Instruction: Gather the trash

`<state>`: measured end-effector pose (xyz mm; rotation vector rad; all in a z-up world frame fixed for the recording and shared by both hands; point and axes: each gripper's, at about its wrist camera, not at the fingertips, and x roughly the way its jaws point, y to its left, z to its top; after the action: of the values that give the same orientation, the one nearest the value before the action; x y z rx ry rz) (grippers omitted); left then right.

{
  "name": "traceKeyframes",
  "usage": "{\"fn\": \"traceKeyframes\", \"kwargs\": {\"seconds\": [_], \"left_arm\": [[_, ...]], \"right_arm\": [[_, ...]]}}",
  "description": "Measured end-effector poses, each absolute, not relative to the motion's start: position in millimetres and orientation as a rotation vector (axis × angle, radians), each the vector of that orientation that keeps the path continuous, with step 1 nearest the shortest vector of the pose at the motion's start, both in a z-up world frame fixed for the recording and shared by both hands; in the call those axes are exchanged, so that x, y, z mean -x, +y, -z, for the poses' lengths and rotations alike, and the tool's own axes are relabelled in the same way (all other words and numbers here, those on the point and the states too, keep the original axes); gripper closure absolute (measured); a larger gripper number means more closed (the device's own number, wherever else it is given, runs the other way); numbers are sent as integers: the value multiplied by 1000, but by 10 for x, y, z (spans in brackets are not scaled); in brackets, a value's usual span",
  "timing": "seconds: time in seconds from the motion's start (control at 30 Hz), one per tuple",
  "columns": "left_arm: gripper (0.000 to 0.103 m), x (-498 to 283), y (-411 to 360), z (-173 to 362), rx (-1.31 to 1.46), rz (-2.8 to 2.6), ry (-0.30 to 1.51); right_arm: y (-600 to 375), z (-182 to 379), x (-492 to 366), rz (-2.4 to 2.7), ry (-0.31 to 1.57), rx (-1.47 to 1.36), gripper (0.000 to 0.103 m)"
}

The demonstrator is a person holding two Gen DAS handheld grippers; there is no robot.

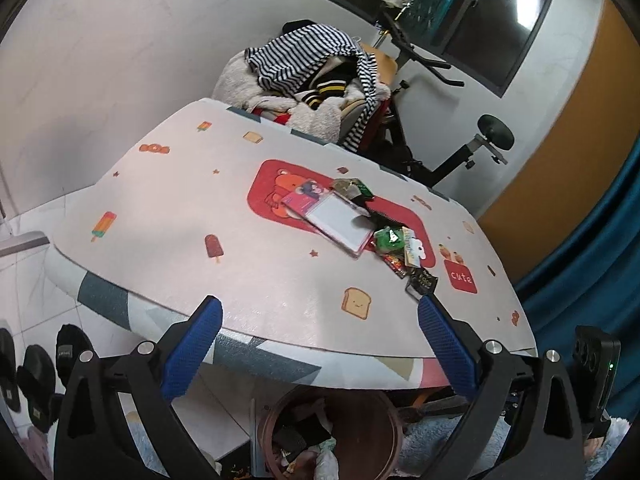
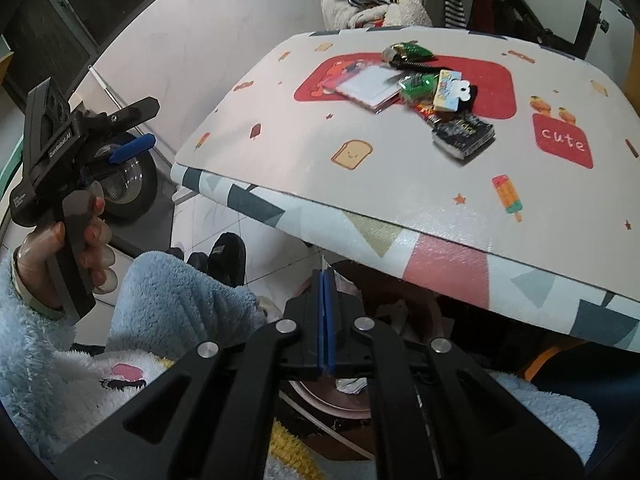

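A pile of trash (image 1: 384, 236) lies on the table's red patch: a pink-edged card pack (image 1: 340, 222), green wrappers (image 1: 390, 237) and a black packet (image 1: 422, 280). My left gripper (image 1: 319, 302) is open and empty, its blue pads (image 1: 196, 344) spread over the table's near edge, short of the pile. Below it stands a brown bin (image 1: 384, 432) with scraps inside. In the right wrist view my right gripper (image 2: 325, 276) is shut with nothing visible between the pads, over the bin (image 2: 424, 312). The pile (image 2: 420, 84) and black packet (image 2: 464, 132) lie beyond. A hand holds the left gripper (image 2: 144, 128) at left.
The table (image 1: 168, 216) has a printed cloth and overhangs the bin. Behind it a chair heaped with clothes (image 1: 312, 76) and an exercise bike (image 1: 472, 148) stand by the wall. Black slippers (image 1: 36, 372) sit on the tiled floor at left. A fluffy blue sleeve (image 2: 168, 304) is near my right gripper.
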<state>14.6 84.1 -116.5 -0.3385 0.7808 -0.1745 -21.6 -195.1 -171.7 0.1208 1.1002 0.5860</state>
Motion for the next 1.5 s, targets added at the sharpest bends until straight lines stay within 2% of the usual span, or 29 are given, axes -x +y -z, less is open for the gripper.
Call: {"fn": "traceKeyframes", "kwargs": {"seconds": [0.27, 0.33, 0.37, 0.4, 0.43, 0.5, 0.6, 0.63, 1.0, 1.5], "left_arm": [[7, -177, 837, 1227, 355, 175, 797], [7, -193, 834, 1241, 356, 174, 799], [7, -198, 834, 1247, 356, 174, 800], [7, -202, 833, 1258, 356, 174, 804], [7, -206, 831, 1268, 357, 173, 806], [7, -218, 831, 1294, 357, 170, 815], [7, -237, 834, 1335, 361, 168, 827], [7, -246, 833, 1354, 363, 170, 832], [7, -367, 832, 1473, 390, 161, 863], [7, -529, 906, 1673, 420, 115, 911]], "right_arm": [[-1885, 1836, 165, -571, 1139, -102, 97], [-1891, 1874, 138, -560, 1148, -105, 94], [-1894, 1881, 128, -556, 1150, -106, 89], [-1904, 1896, 116, -546, 1152, -110, 76], [-1909, 1903, 111, -542, 1152, -113, 69], [-1926, 1899, 107, -525, 1138, -112, 24], [-1939, 1895, 91, -505, 1113, -95, 8], [-1947, 1894, 72, -494, 1111, -91, 5], [-2226, 1939, -492, -343, 956, 79, 6], [-2302, 2485, -1662, -183, 1008, -37, 6]]}}
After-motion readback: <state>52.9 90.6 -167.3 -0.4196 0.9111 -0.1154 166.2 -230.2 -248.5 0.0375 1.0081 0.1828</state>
